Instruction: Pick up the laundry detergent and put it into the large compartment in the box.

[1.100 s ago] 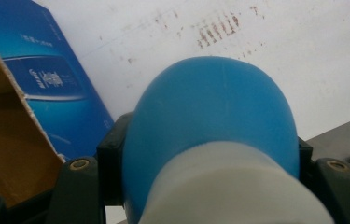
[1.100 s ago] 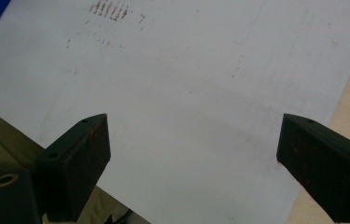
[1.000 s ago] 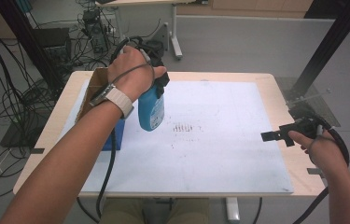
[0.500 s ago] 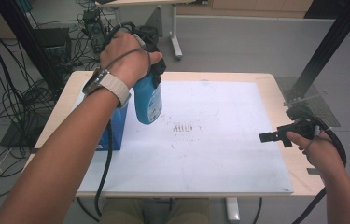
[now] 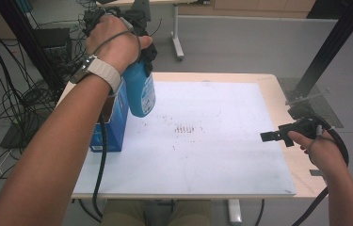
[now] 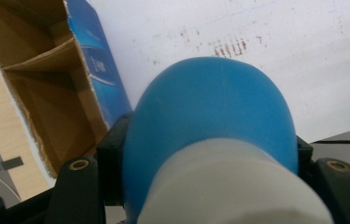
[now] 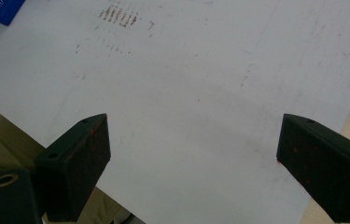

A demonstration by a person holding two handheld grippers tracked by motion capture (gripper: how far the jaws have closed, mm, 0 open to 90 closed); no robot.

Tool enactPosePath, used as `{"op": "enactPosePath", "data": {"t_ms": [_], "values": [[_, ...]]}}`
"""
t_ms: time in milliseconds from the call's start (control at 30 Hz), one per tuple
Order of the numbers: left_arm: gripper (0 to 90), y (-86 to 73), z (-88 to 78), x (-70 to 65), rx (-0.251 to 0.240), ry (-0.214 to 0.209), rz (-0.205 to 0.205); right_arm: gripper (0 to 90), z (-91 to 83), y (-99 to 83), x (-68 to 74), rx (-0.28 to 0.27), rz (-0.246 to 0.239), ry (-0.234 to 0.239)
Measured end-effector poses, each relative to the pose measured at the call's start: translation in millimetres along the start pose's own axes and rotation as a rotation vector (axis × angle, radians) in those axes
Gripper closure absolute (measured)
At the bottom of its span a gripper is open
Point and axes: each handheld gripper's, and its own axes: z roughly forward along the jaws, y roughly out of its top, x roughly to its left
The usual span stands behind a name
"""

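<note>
A blue bottle [image 5: 141,92] with a rounded lower end hangs over the left part of the table, beside the top of an open blue cardboard box [image 5: 115,127]. My left gripper [image 5: 139,44] is shut on the bottle's upper part, under the person's hand. In the left gripper view the bottle [image 6: 210,107] sits between the black jaws of the left gripper [image 6: 207,163], its near part white. The box [image 6: 46,93] shows a brown inside with a divider. My right gripper [image 5: 270,136] stands open at the table's right edge; the right gripper [image 7: 196,163] has nothing between its jaws.
A white sheet [image 5: 221,155] covers most of the wooden table [image 5: 301,174] and bears small brown marks [image 5: 184,129] near its middle. Cables and a dark stand crowd the floor at the left. A black post [image 5: 324,52] rises at the right rear.
The left hand has risen with the blue bottle, carrying it up and farther back above the box. The right hand has kept still.
</note>
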Motion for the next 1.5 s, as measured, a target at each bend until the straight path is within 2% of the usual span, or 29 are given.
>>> {"op": "enactPosePath", "data": {"t_ms": [167,533,967,1167,1300,1500], "values": [[38.2,-2.1,-12.1,4.4,-0.008,0.022,-0.014,9.8,-3.8,-1.0,0.0,-0.008,0.004,-0.005],[38.3,-7.1,-30.6,19.3,-0.024,0.018,-0.039,9.8,-3.9,-0.4,1.0,-0.006,0.006,-0.008],[38.1,-15.9,-41.3,41.1,-0.041,0.018,-0.084,9.7,0.3,1.8,1.9,0.004,0.004,-0.007],[38.1,-21.9,-49.5,55.4,-0.05,0.011,-0.115,9.8,2.8,4.4,3.2,0.005,0.0,-0.004],[38.1,-25.8,-53.5,59.5,-0.065,0.021,-0.124,9.8,4.1,6.0,4.1,0.01,-0.002,-0.004],[38.1,-27.6,-55.7,68.2,-0.06,0.023,-0.143,9.8,4.2,7.2,5.8,0.008,-0.003,-0.005]]}}
